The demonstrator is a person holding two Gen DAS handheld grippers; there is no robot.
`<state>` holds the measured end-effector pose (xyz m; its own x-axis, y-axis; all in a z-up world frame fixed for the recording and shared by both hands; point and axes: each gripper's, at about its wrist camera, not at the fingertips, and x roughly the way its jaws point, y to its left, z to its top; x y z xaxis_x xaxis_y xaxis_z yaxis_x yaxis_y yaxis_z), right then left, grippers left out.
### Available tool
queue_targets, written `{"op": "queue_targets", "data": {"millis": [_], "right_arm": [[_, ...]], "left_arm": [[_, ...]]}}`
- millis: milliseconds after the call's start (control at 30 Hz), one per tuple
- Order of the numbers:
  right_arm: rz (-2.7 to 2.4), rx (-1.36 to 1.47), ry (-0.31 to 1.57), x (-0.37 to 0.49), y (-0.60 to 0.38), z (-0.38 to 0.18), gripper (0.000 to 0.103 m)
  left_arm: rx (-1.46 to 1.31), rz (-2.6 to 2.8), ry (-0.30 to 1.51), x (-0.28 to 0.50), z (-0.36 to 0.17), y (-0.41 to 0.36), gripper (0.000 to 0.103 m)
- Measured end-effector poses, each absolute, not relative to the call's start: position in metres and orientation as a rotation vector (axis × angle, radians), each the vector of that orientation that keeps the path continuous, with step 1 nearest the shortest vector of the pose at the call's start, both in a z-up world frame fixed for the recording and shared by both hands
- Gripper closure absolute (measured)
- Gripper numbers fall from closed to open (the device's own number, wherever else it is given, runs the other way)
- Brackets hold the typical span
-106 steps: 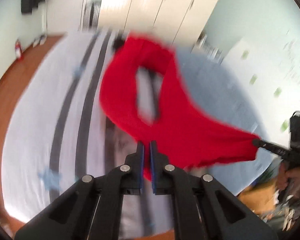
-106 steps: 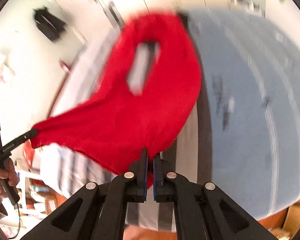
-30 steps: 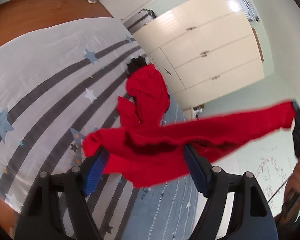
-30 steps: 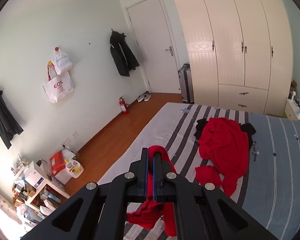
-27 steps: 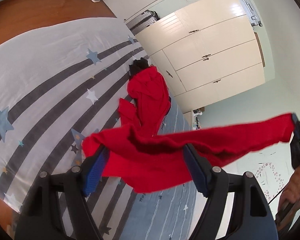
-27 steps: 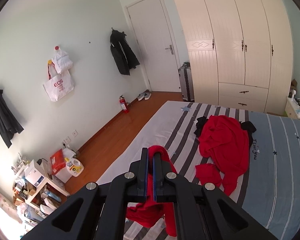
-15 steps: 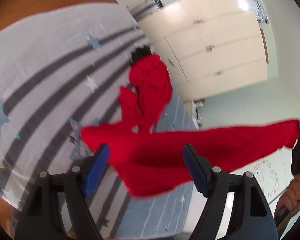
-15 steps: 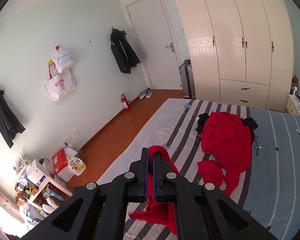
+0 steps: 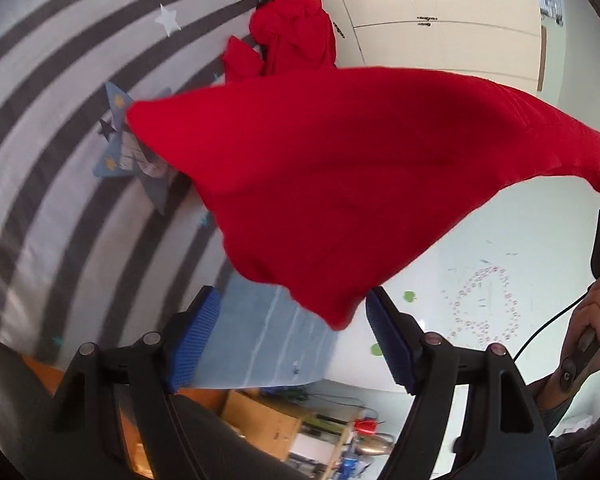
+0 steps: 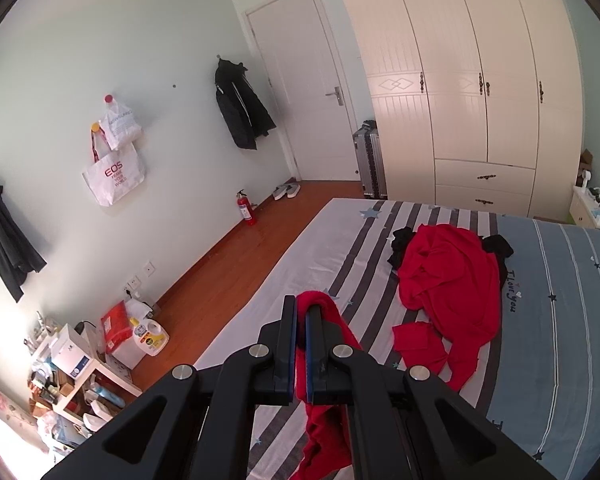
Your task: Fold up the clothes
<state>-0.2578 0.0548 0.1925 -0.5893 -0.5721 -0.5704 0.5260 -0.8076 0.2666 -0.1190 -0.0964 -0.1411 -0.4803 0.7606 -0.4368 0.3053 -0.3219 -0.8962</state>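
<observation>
Striped bed (image 10: 324, 240) below: right gripper (image 10: 300, 344) fingers clamp the red garment (image 9: 340, 184); left gripper (image 9: 292, 344), fingers apart, should catch its hanging corner.

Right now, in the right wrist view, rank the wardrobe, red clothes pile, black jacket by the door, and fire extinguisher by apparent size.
1. wardrobe
2. red clothes pile
3. black jacket
4. fire extinguisher
The pile lies nearer the camera, so its rank over the jacket is only apparent.

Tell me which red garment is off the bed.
The red garment pinched in the right gripper, hanging in the air; the red pile and small red piece lie on the bed.
</observation>
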Motion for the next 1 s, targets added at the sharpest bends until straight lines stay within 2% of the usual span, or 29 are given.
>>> {"op": "queue_targets", "data": {"millis": [133, 367, 467, 533, 600, 800, 867, 933, 1000], "right_arm": [[-2.354, 0.878, -0.070, -0.255, 0.053, 0.193, 0.100], [-2.351, 0.887, -0.060, -0.252, 0.051, 0.194, 0.100], [-2.348, 0.888, -0.065, -0.252, 0.050, 0.195, 0.100], [-2.346, 0.886, -0.065, -0.250, 0.049, 0.195, 0.100], [-2.351, 0.884, -0.065, -0.249, 0.050, 0.195, 0.100], [-2.369, 0.887, -0.094, -0.249, 0.057, 0.195, 0.100], [-2.374, 0.889, -0.099, -0.250, 0.059, 0.195, 0.100], [-2.378, 0.887, -0.103, -0.250, 0.060, 0.196, 0.100], [-2.380, 0.886, -0.109, -0.250, 0.061, 0.196, 0.100]], "left_arm": [[-1.252, 1.838, -1.700, -0.122, -0.146, -0.107, 0.030], [-1.227, 1.796, -1.628, -0.139, -0.147, -0.096, 0.030], [-1.207, 1.787, -1.645, -0.144, -0.151, -0.086, 0.050], [-1.212, 1.816, -1.612, -0.148, -0.150, -0.080, 0.085], [-1.219, 1.867, -1.556, -0.149, -0.146, -0.073, 0.098], [-1.224, 1.835, -1.611, -0.145, -0.149, -0.077, 0.098], [-1.242, 1.787, -1.662, -0.139, -0.156, -0.079, 0.084], [-1.251, 1.738, -1.714, -0.132, -0.164, -0.080, 0.045], [-1.223, 1.710, -1.760, -0.125, -0.167, -0.080, 0.032]]}}
